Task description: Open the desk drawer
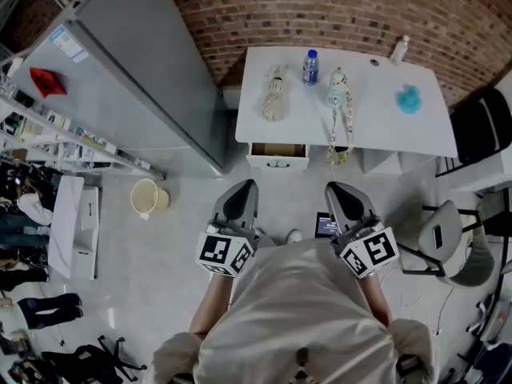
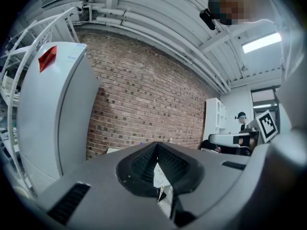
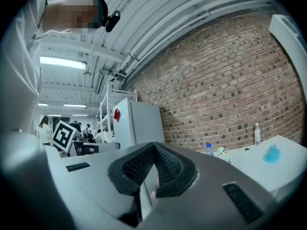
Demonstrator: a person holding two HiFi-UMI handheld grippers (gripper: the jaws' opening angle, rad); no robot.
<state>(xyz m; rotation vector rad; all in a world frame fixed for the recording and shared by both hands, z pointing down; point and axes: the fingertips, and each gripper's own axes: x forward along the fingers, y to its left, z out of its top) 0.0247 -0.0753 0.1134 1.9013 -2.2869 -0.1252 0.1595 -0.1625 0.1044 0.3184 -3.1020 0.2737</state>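
The desk (image 1: 416, 134) stands against the wall (image 1: 320, 6), with the fridge (image 1: 136, 78) on its left. On the desk, a bottle (image 1: 310, 66) stands between the left toy (image 1: 274, 94) and the right toy (image 1: 339, 94). The drawer (image 1: 278, 157) sits under the desk's left end. A bucket (image 1: 146, 197) stands on the floor before the fridge.

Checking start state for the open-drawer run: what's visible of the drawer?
The drawer sits under the desk, at its left end in the head view. White front, small dark handle. It juts out partly, showing a brown inside; contents cannot be told. Nothing touches it: the left gripper and right gripper, both shut, are short of it.
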